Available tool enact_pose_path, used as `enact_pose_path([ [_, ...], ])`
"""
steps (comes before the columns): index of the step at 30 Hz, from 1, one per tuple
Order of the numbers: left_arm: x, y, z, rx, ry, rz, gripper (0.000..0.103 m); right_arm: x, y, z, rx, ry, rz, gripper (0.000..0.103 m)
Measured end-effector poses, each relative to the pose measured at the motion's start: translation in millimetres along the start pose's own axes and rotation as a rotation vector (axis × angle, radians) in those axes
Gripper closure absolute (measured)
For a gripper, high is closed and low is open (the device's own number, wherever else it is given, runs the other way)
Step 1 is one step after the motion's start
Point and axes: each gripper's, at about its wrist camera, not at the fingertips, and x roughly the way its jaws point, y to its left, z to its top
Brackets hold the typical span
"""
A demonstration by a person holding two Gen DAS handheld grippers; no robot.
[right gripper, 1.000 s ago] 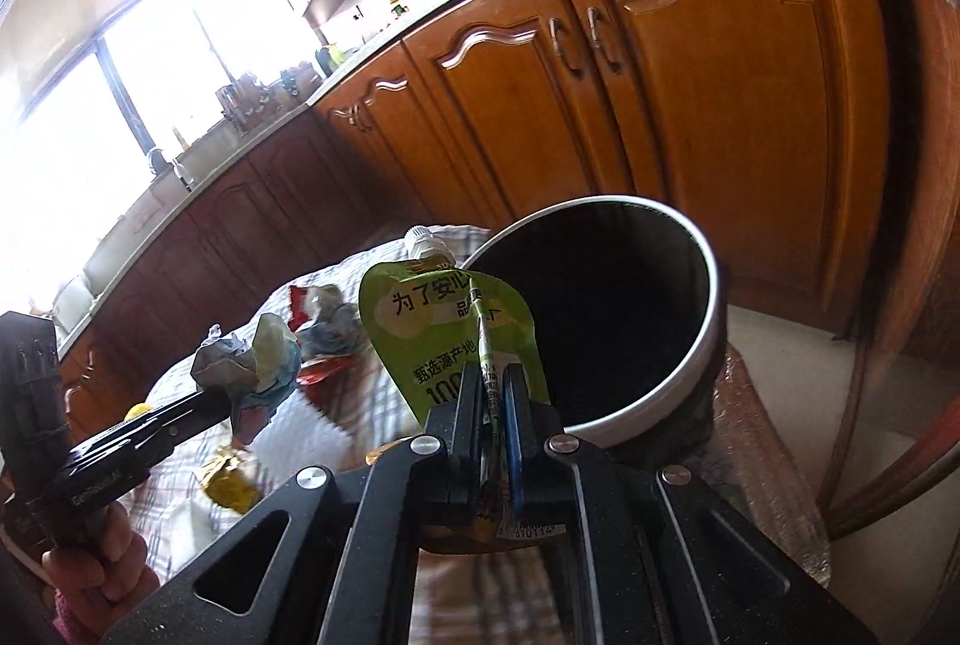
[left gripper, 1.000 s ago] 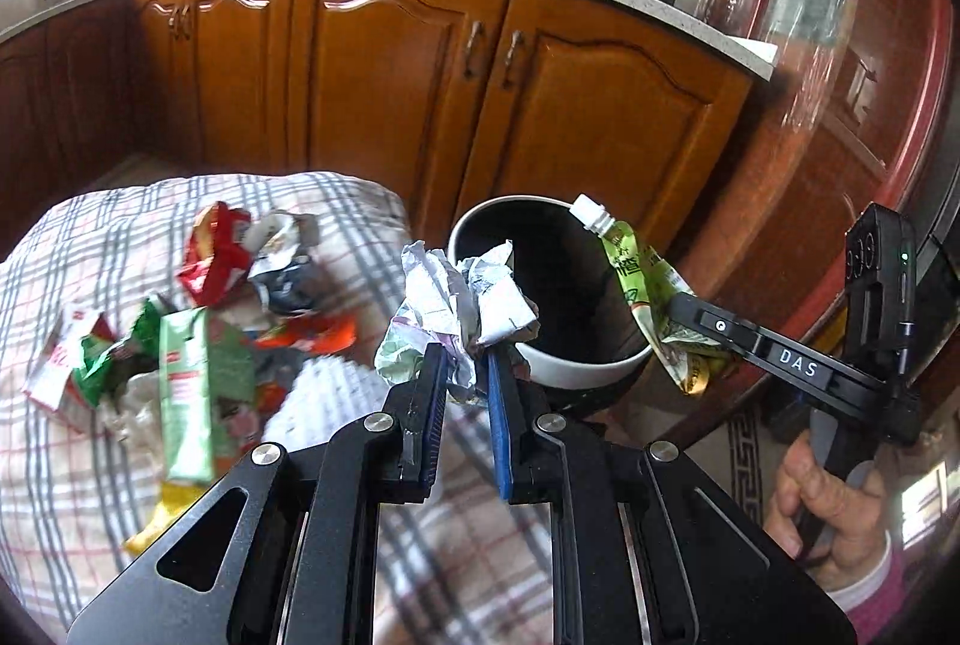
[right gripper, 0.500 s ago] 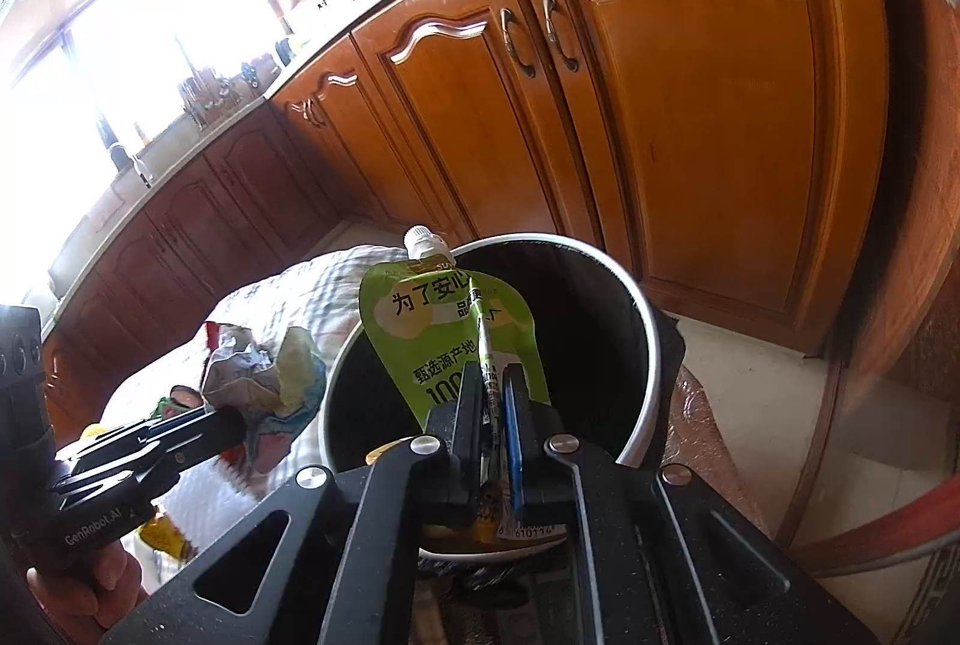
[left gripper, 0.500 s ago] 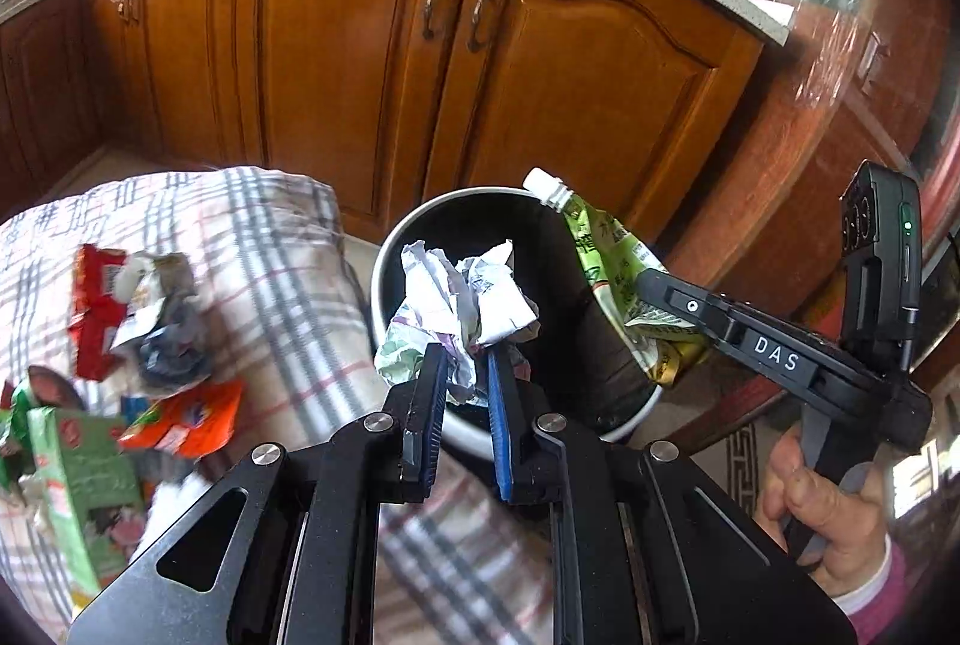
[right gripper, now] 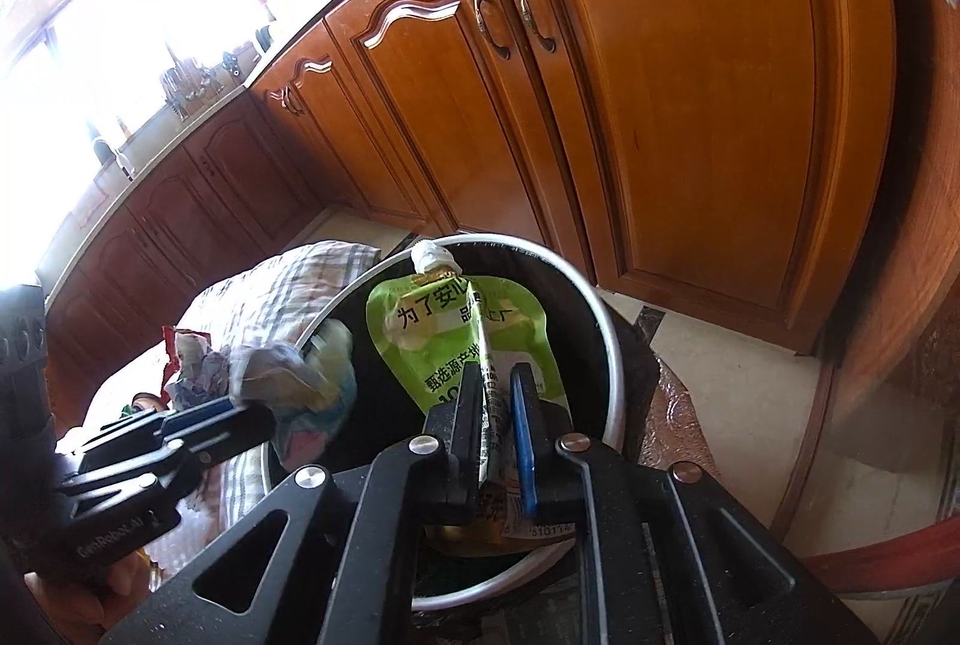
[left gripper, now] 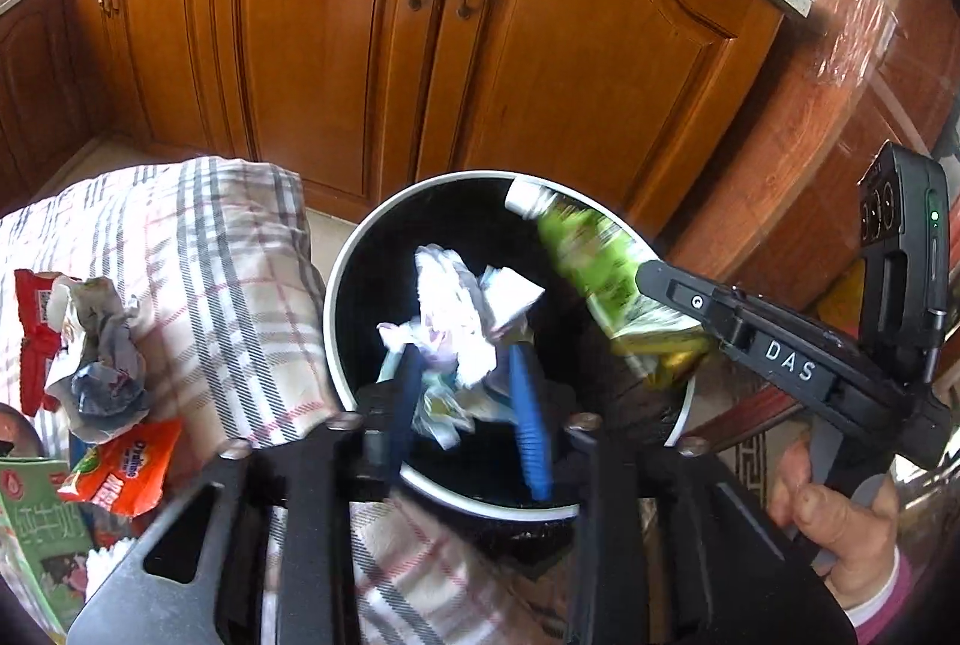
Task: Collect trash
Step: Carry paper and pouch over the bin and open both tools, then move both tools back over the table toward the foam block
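Crumpled paper [left gripper: 462, 321] is seen between the left gripper [left gripper: 465, 393] fingers, just opened, over the black bin [left gripper: 336, 297]. Right gripper [right gripper: 498, 429] fingers, also parting, flank a green pouch [right gripper: 444, 333] above that bin.

The black bin [left gripper: 360, 285] gapes open below both tongs, its mouth partly taken up by the crumpled paper [left gripper: 462, 321] at centre and the green pouch [left gripper: 594, 261] at 2 o'clock, while cabinet doors [left gripper: 336, 63] wall off 12 o'clock and the checked cloth [left gripper: 228, 273] crowds 9 o'clock.
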Motion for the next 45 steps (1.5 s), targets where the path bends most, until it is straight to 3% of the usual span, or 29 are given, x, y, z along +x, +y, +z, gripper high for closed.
enact_pose_path([
  [3,-6,-2,-3,0.007,-0.012,0.008,0.055,-3,-3,1,0.019,-0.011,0.003,0.077],
  [5,-15,0,-8,0.005,-0.027,0.012,0.045,-6,-4,1,0.037,-0.022,0.011,0.064],
  [9,-39,6,-20,-0.016,-0.056,-0.004,0.035,-17,-1,-4,0.061,-0.052,0.040,0.044],
  [11,-55,13,-31,-0.036,-0.082,-0.003,0.028,-24,3,-8,0.069,-0.068,0.059,0.022],
  [13,-69,18,-41,-0.048,-0.100,-0.002,0.028,-30,10,-15,0.069,-0.084,0.075,0.017],
  [26,-146,61,-110,-0.121,-0.165,0.064,0.028,-55,75,-69,0.029,-0.059,0.164,0.014],
  [45,-208,129,-192,-0.283,-0.181,0.204,0.028,-57,149,-127,-0.057,0.015,0.240,0.014],
])
